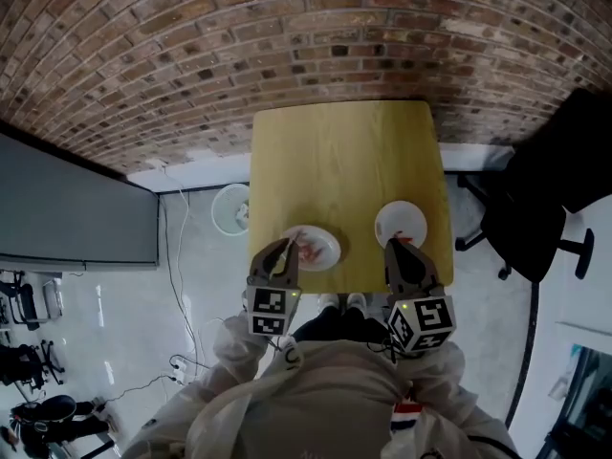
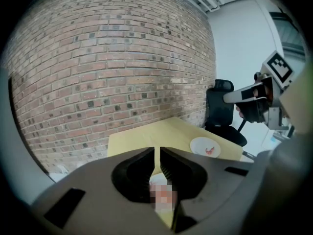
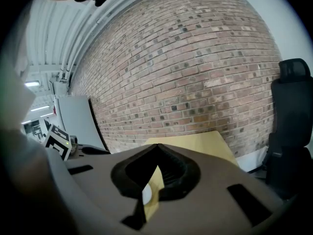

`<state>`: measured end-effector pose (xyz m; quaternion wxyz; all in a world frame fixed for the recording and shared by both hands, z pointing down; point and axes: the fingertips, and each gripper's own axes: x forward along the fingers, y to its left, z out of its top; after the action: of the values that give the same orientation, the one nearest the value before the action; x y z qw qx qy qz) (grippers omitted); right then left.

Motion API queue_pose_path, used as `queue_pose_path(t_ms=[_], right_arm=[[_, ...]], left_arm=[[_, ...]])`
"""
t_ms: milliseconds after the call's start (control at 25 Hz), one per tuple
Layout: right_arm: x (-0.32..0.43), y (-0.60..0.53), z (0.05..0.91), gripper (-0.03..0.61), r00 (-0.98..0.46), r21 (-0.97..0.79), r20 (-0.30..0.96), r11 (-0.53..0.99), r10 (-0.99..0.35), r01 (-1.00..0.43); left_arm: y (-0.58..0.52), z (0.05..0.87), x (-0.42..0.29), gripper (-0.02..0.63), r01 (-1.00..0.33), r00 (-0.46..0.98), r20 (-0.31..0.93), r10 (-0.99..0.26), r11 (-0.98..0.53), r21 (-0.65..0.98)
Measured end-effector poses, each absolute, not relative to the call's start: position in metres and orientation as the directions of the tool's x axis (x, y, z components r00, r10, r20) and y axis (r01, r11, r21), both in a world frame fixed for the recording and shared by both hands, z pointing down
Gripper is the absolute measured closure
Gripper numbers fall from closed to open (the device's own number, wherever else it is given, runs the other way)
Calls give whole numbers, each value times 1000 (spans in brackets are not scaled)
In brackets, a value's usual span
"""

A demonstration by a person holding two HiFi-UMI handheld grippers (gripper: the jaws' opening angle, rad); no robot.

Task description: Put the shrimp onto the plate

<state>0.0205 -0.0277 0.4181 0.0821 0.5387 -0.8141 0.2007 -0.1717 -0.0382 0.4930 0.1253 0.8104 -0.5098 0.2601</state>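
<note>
Evidently approach stage: left tongs point(image 1: 289, 244) and right tongs point(image 1: 396, 247) both together, empty, over counter's point(image 1: 344, 151) near edge; shrimp point(image 1: 308, 250) on left plate point(image 1: 327, 245), another on right plate point(image 1: 402, 218); next, part jaws and lower onto one.

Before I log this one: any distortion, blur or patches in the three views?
Head view: the lens bows the brick wall into arcs; light even, no hard glare on the wooden table. Left gripper view: dark rounded edges, a mosaic patch overlaid just below the jaws. Right gripper view: dark edges too; the near jaws look soft, the wall sharper.
</note>
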Motion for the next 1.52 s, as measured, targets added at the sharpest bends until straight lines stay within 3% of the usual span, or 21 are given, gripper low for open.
queue_pose_path(t_ms=[360,880,1120,1520], right_arm=[[14,-22,446,555,-408,-252,383,331,-829,-909],[13,-6,459,555,-395,-265,413,306,-821,-914],[16,-1,463,555,-384,-268,429,291,-818,-918],[22,-1,468,555,-376,-277,438,275,-817,-921]], left_arm=[[-42,534,-185,586,-893,324,589,-740,-445,-67],[-49,595,-189,461,-845,353,700,-620,-533,-45],[-50,610,-187,434,-840,353,724,-593,-542,-35],[-62,633,-193,436,-844,287,768,-573,-530,-80]])
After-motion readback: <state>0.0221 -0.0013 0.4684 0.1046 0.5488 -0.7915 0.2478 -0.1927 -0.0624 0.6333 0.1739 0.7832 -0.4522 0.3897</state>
